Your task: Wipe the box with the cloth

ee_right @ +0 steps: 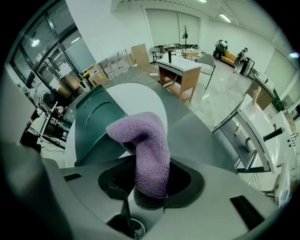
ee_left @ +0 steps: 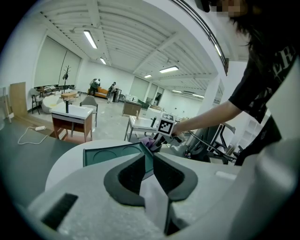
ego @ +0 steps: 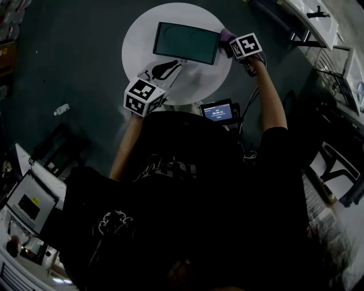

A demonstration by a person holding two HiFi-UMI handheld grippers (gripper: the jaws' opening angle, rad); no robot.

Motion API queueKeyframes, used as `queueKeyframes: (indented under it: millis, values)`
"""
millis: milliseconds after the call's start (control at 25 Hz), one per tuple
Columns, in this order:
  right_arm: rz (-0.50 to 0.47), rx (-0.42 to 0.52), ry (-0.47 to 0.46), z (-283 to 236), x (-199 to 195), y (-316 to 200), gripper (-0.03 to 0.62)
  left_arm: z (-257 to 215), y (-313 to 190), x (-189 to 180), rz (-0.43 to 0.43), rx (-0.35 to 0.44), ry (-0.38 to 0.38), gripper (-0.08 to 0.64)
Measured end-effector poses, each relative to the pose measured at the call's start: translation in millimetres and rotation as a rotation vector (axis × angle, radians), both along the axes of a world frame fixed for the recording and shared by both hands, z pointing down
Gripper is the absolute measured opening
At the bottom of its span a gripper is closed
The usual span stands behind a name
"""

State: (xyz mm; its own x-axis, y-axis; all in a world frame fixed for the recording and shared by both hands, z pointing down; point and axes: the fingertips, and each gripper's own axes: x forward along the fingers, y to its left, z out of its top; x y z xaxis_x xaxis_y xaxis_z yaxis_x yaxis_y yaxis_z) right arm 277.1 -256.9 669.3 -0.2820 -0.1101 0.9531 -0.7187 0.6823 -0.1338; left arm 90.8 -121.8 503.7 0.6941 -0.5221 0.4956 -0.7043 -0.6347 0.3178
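A dark teal box (ego: 187, 42) lies flat on the round white table (ego: 142, 34). My left gripper (ego: 172, 63) reaches in from the near side, and its black jaws look shut on the box's near edge. In the left gripper view the box (ee_left: 110, 154) has its corner pinched between the pads of that gripper (ee_left: 151, 158). My right gripper (ego: 228, 42) sits at the box's right end, shut on a purple fleecy cloth (ego: 226, 36). In the right gripper view the cloth (ee_right: 145, 145) curls up out of the jaws beside the box (ee_right: 96, 126).
A small lit screen (ego: 219, 111) stands just below the table's near edge. A wooden desk (ee_right: 180, 70) and a grey chair (ee_right: 206, 61) stand on the floor beyond. White benches (ego: 310, 17) run along the far right. A laptop-like device (ego: 28, 204) lies at the lower left.
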Motion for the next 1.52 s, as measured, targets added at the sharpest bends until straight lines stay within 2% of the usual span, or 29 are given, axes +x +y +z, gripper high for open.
queueKeyframes:
  millis: [400, 600, 880, 1120, 1520]
  values:
    - [-0.082, 0.024, 0.079, -4.6, -11.6, -39.2, 0.138, 6.0, 1.2, -32.2, -0.053, -0.019, -0.003, 0.047]
    - [-0.119, 0.023, 0.066, -7.7, -30.4, -50.1, 0.138, 7.9, 1.8, -47.3, -0.074, -0.025, -0.004, 0.047]
    - [-0.238, 0.037, 0.131, -7.6, -44.2, -62.0, 0.138, 6.3, 0.5, -59.6, -0.095, -0.020, 0.001, 0.046]
    - [-0.324, 0.025, 0.147, -10.4, -82.9, -68.9, 0.138, 8.9, 6.2, -91.2, -0.138, -0.033, 0.013, 0.048]
    - [-0.459, 0.038, 0.145, -11.5, -182.9, -71.3, 0.138, 12.8, 12.6, -145.7, -0.200, -0.046, 0.032, 0.047]
